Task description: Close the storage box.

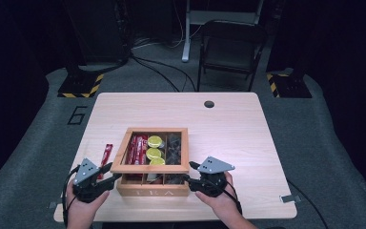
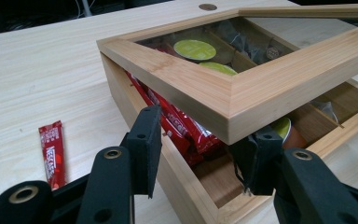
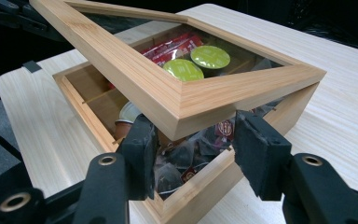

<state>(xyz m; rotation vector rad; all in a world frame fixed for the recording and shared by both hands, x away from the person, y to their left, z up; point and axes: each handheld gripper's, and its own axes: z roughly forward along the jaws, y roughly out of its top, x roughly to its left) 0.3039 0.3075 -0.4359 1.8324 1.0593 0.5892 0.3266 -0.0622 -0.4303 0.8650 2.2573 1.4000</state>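
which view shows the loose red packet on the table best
The left gripper view: the red packet lies flat on the table left of the wooden box, close enough to make out white lettering. The high view shows it small, as a red strip beside the box. The right gripper view looks at the box's other corner.

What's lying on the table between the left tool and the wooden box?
In the left gripper view, bare pale wood separates the loose red sachet from the wooden tea box; the left tool itself straddles the lid's corner.
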